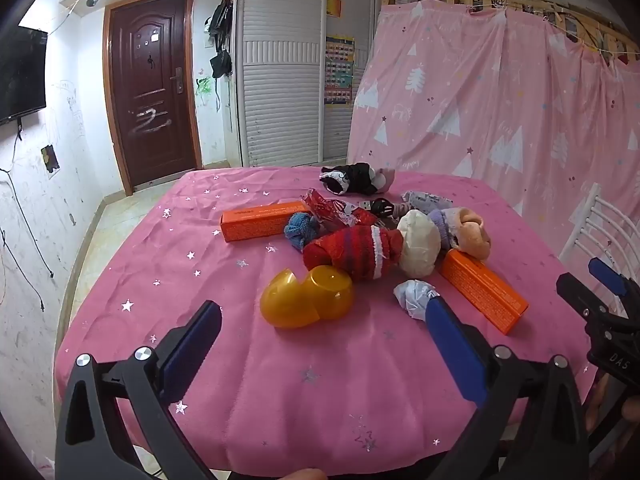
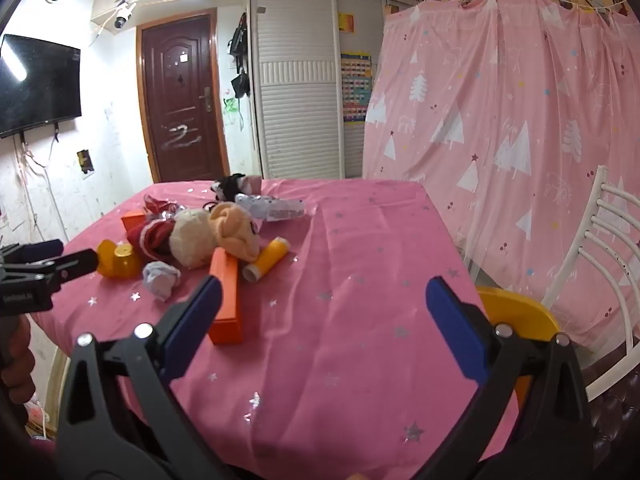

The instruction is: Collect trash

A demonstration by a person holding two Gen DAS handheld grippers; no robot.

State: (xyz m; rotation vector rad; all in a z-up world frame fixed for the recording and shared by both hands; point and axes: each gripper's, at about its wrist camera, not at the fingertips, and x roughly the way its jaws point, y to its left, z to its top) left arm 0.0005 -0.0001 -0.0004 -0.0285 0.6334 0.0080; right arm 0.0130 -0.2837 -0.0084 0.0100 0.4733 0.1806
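Note:
A heap lies mid-table on the pink cloth: a crumpled white paper ball (image 1: 414, 295) (image 2: 161, 276), two orange cartons (image 1: 260, 222) (image 1: 482, 290) (image 2: 227, 298), a red foil wrapper (image 1: 332, 210), an opened yellow plastic capsule (image 1: 306, 302) (image 2: 116, 260), a yellow tube (image 2: 268, 260) and a silvery packet (image 2: 272, 208), mixed with rolled socks (image 1: 356, 254). My left gripper (image 1: 324, 322) hovers open just short of the capsule and paper ball. The right gripper (image 2: 324, 294) stands open over bare cloth, right of the nearer carton. Neither holds anything.
The table (image 2: 360, 320) has a pink star-print cloth. A yellow bin rim (image 2: 516, 312) shows by its right edge, beside a white chair (image 2: 600, 240). A black and white sock bundle (image 1: 352, 178) lies at the far side. A pink curtain hangs behind.

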